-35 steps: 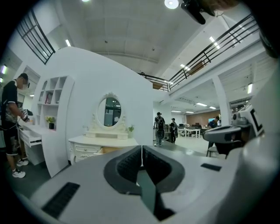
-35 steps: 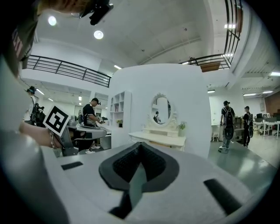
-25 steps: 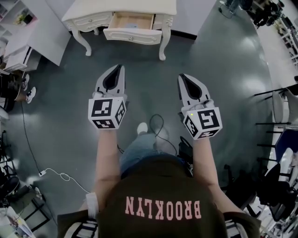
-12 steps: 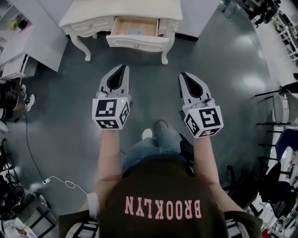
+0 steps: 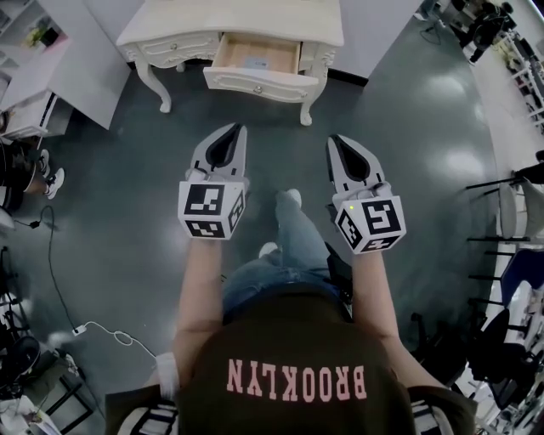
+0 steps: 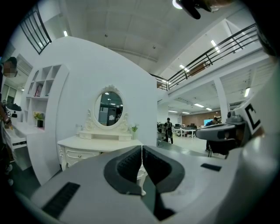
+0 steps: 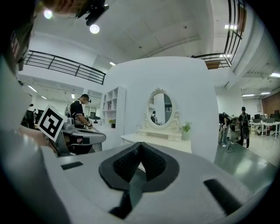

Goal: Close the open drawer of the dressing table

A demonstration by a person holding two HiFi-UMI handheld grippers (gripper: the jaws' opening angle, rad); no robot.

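head view: the dressing table [image 5: 212, 21] sits closer ahead of both grippers than a second ago, and one foot [image 5: 289, 198] is now stepped out between them. i judge the walk-up to be under way but not finished. the drawer [image 5: 257, 61] is still pulled out. it lies ahead of, and between, the left gripper [image 5: 237, 129] and the right gripper [image 5: 332, 139], well apart from both. the floor [image 5: 110, 170] is dark grey and glossy. white shelving [image 5: 51, 76] stands off to the left gripper's left.

left gripper view: its jaws are clenched together on nothing. the table stands ahead and slightly left, under an oval mirror [image 6: 109, 107]. the right gripper shows out at the right side. beyond is an open office with a railing [image 6: 210, 54] high above.

right gripper view: these jaws are pressed together too, and empty. table and mirror stand straight ahead, the left gripper off to the left. a person [image 7: 80, 109] stands by the shelves beyond it.
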